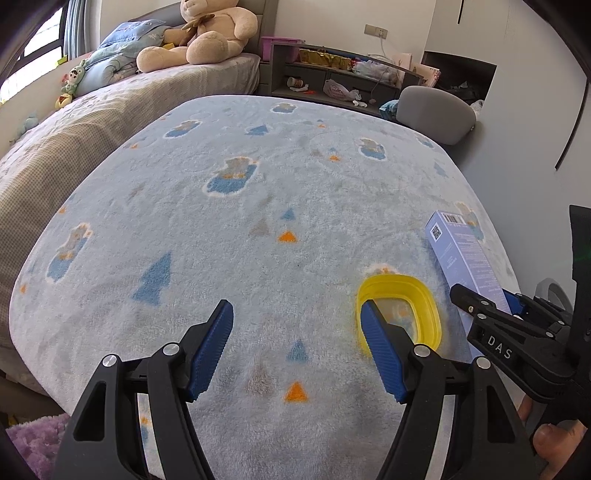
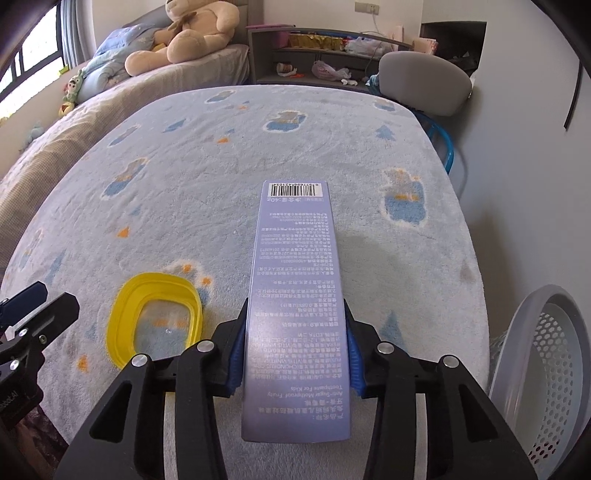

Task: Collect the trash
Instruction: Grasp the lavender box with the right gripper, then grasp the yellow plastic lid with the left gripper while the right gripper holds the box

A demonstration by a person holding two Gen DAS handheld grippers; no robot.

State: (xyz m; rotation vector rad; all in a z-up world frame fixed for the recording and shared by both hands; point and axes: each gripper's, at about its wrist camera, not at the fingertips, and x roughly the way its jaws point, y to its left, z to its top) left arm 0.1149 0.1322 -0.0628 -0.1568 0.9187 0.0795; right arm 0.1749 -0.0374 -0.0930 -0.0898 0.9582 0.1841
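Observation:
My right gripper is shut on a long purple toothpaste box and holds it lengthwise above the blue fleece blanket. The box also shows in the left wrist view, with the right gripper clamped on its near end. A yellow plastic lid with a clear centre lies flat on the blanket left of the box. My left gripper is open and empty, low over the blanket. Its right finger overlaps the lid's left rim in view.
A white perforated basket stands at the right, beside the blanket-covered surface. A grey chair back and cluttered shelves are behind it. A bed with a teddy bear lies to the left.

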